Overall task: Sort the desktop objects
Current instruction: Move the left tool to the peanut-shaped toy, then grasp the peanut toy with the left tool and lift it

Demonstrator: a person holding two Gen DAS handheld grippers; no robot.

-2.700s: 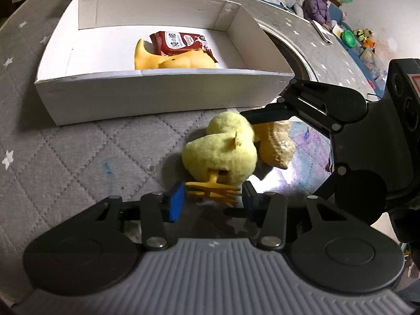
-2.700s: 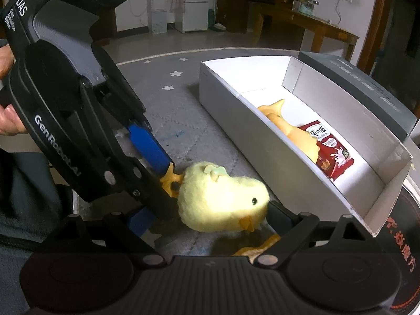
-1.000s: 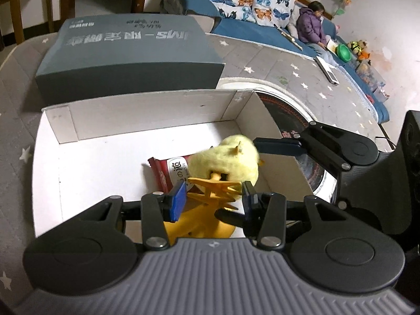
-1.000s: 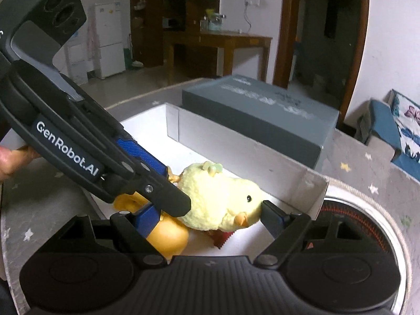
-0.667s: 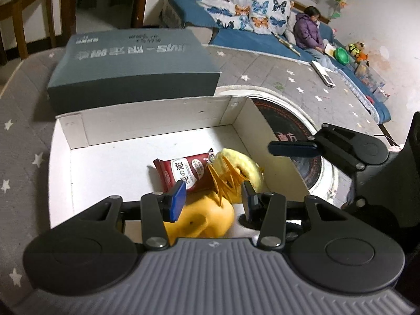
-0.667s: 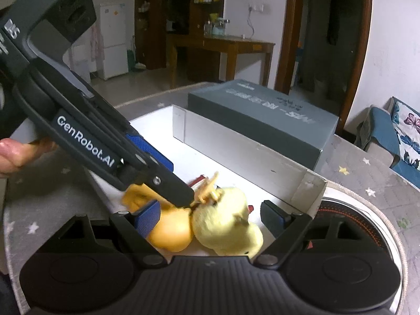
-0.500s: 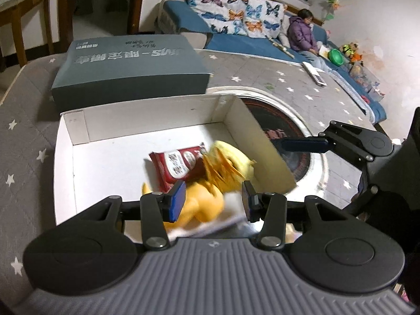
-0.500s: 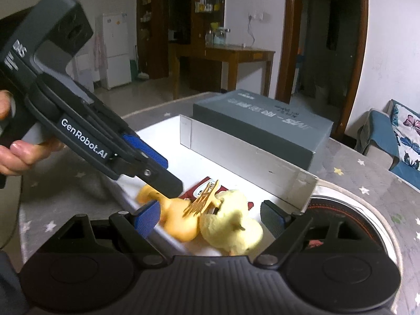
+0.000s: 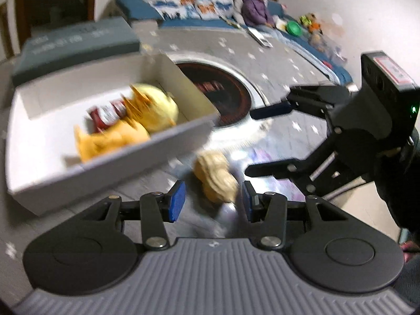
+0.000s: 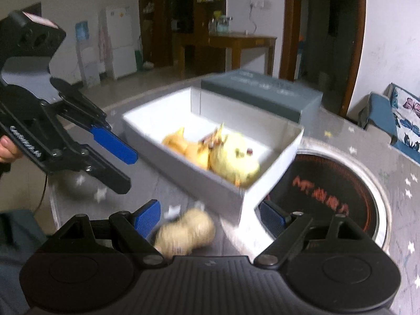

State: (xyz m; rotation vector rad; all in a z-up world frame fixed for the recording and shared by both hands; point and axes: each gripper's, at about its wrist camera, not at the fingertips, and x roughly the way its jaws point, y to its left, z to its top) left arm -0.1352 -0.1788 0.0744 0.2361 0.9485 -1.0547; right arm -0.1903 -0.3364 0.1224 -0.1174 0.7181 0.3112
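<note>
chick toy lies in the white box, both grippers empty

the fluffy yellow chick toy (image 9: pixel 157 107) lies inside the white cardboard box (image 9: pixel 110 173). it sits at the end of the box next to the round dark burner (image 10: pixel 333 186), against the box's end wall. its orange feet (image 9: pixel 134 105) point up. just beside it in the box is a smooth orange-yellow rubber duck (image 9: pixel 110 137), and a red snack packet (image 9: pixel 107 110) lies under and behind them. the pictures are blurry, so small parts are hard to see.

the box rests on the grey quilted table cover with white stars (image 9: pixel 275 60). behind the box, along its far side, is a flat dark grey box with pale letters (image 10: pixel 262 93).

a tan peanut-shaped toy (image 9: pixel 216 177) lies on the cover outside the box, close to the box's near corner. in the left wrist view it shows between the blue pads (image 9: pixel 177 200) of the left gripper (image 9: pixel 212 200), but the pads do not touch it.

the left gripper holds nothing. its jaws stand a little way apart. a hand (image 10: pixel 9 147) grips its handle at the edge of the right wrist view.

the right gripper (image 10: pixel 211 218) holds nothing too. its jaws are spread wide. it hangs over the cover near the box's corner, and the peanut toy shows below it, nearer its left pad.

a person in a purple coat (image 9: pixel 256 14) sits on the blue sofa with butterfly cushions (image 9: pixel 183 0) far behind the table.
</note>
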